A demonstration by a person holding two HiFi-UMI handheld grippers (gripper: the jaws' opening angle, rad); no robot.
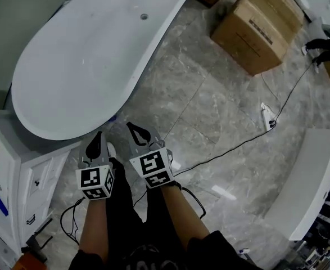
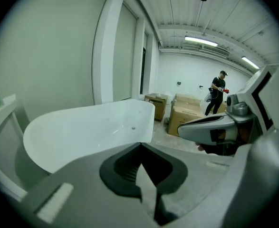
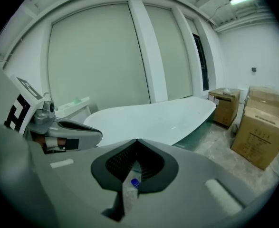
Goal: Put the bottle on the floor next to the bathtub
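Clear bottle [image 3: 129, 191] showed under my closed right gripper [image 3: 137, 141], left gripper [image 2: 140, 145] closed too; placing looked done, I'd withdraw next.

White bathtub [image 1: 86, 66], brown box [image 1: 257, 27], grey marbled floor [image 1: 209, 106]

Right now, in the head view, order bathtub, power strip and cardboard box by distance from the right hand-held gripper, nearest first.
1. Bathtub, just ahead-left of the right hand-held gripper.
2. Power strip, on the floor to the right.
3. Cardboard box, far ahead on the right.
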